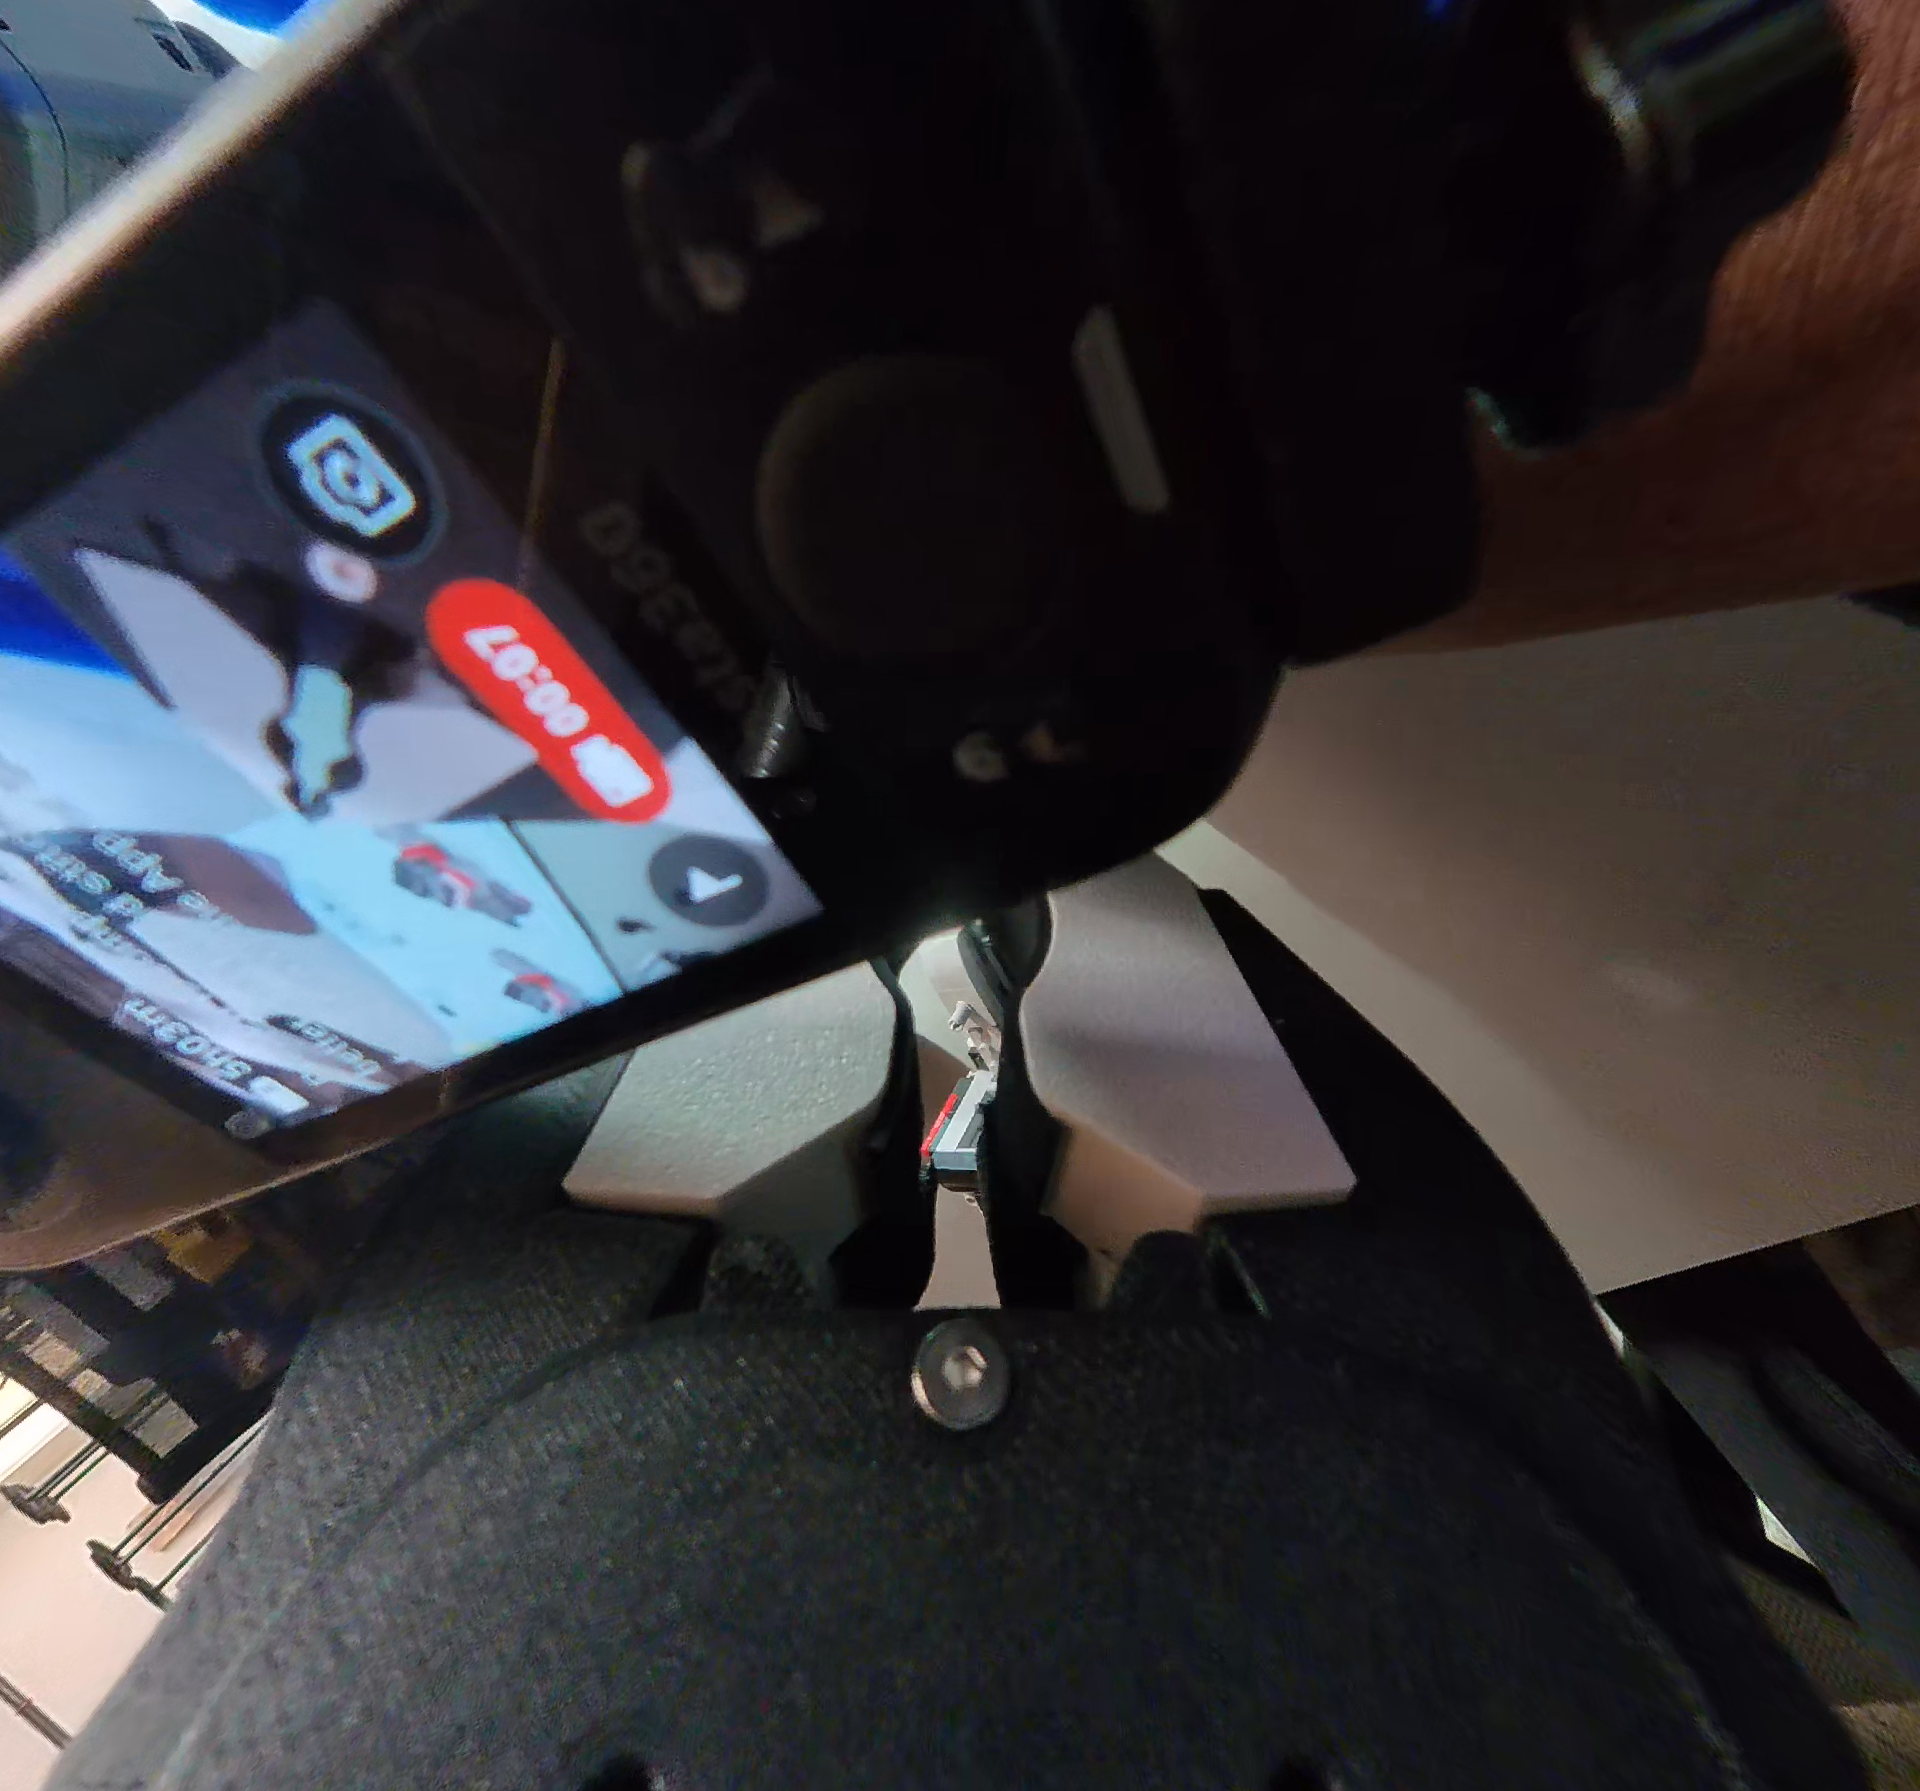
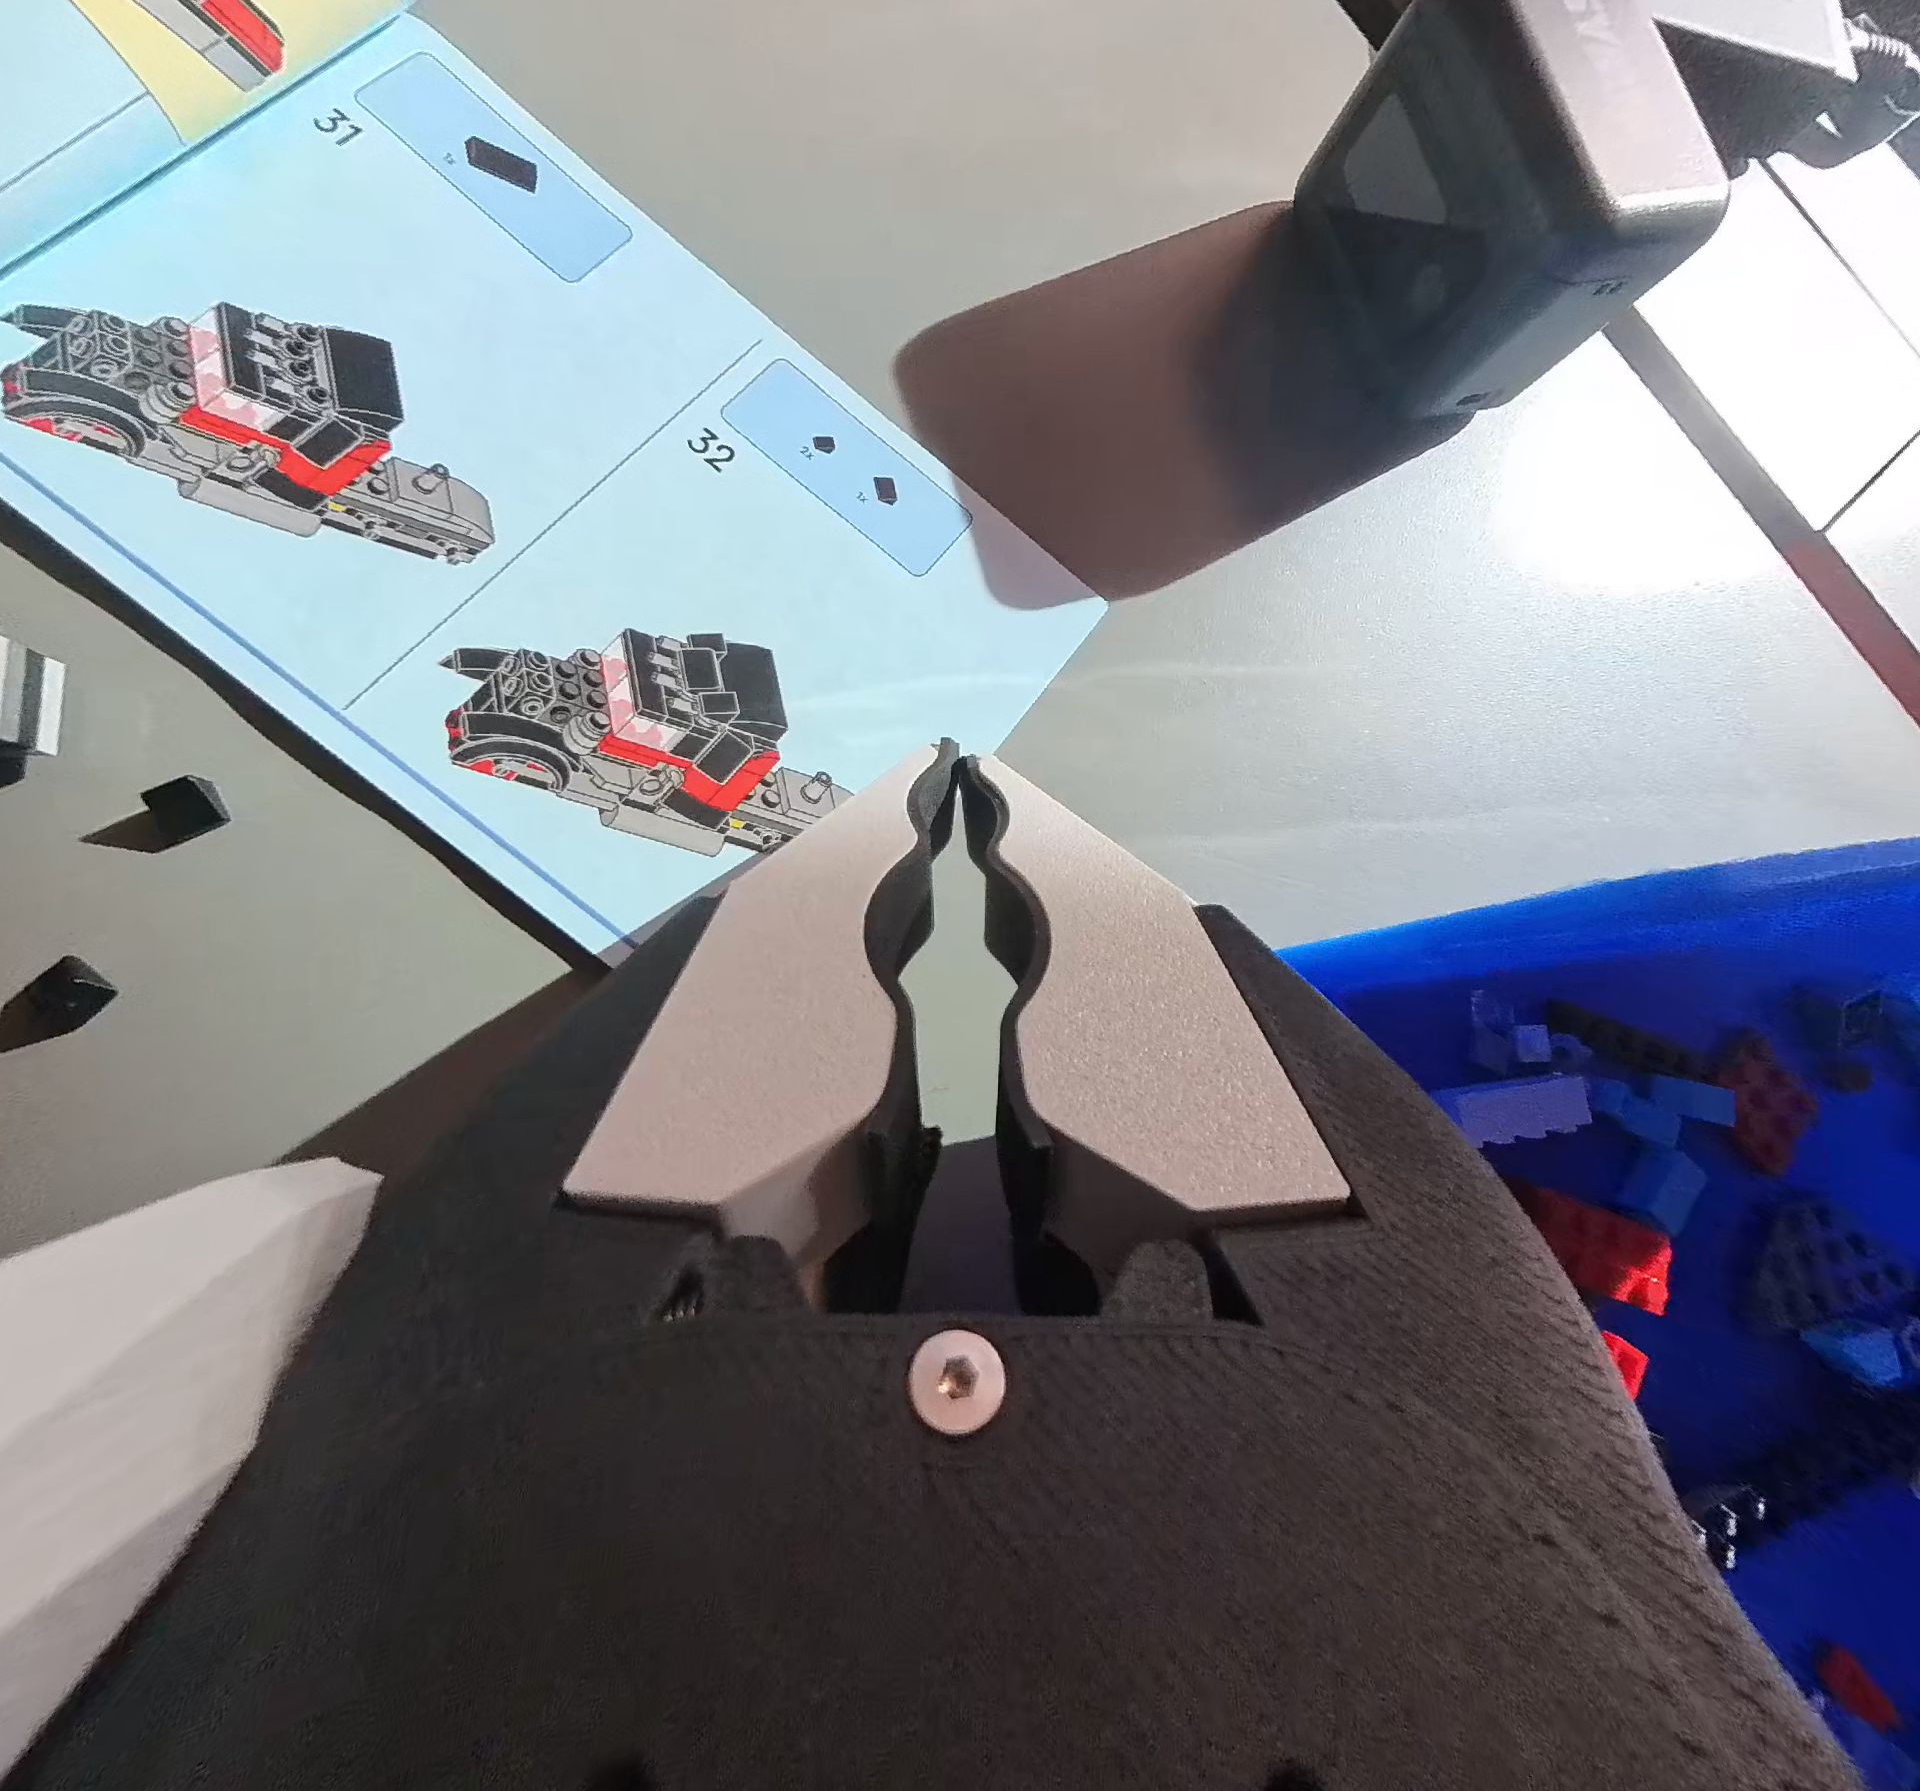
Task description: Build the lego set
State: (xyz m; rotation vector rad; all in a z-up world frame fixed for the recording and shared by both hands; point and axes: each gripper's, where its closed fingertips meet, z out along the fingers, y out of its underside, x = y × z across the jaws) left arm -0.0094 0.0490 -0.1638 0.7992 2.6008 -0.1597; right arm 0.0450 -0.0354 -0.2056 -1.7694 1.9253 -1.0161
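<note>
While the left tool (image 1: 951, 1133) is clamped narrowly on a small red-and-grey lego piece (image 1: 958, 1133), kept lifted for fitting, the right tool (image 2: 958, 765) is held closed and empty above the instruction booklet (image 2: 582, 536), beside the blue tray (image 2: 1558, 920).

From my left wrist view, a blurred phone (image 1: 343, 702) at ten o'clock hid most of the table. The small lego piece (image 1: 958, 1133) between the fingers was too tiny to identify. At four o'clock the blue bin (image 2: 1621, 1222) ran off the edge.
</note>
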